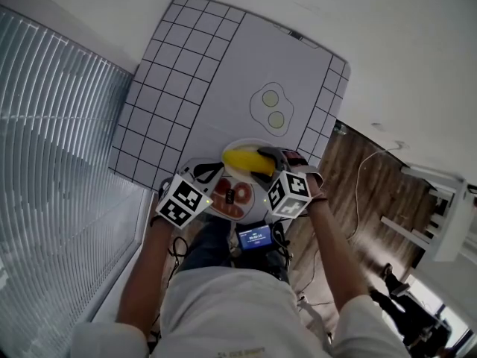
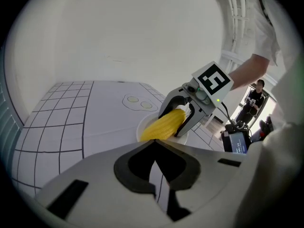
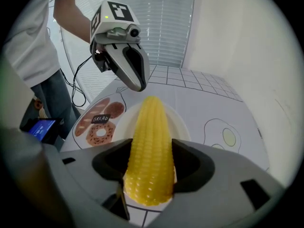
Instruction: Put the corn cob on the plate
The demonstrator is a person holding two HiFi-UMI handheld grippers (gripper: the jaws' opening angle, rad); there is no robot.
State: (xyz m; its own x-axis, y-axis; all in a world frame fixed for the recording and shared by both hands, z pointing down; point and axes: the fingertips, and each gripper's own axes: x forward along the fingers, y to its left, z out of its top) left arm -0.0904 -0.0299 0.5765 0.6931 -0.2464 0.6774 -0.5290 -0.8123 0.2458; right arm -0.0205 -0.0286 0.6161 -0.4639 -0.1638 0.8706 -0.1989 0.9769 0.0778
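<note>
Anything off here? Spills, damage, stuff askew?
Nothing stands out. The right tongs grip the corn cob, intact, over the white plate; the left tongs are shut and empty beside it. The printed mat lies flat, with no spill on it.

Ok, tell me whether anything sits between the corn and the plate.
Nothing visible does. The right gripper holds the corn in its jaws over the plate, whose bare white surface shows beneath it. The left gripper, shut, hangs off to the side.
</note>
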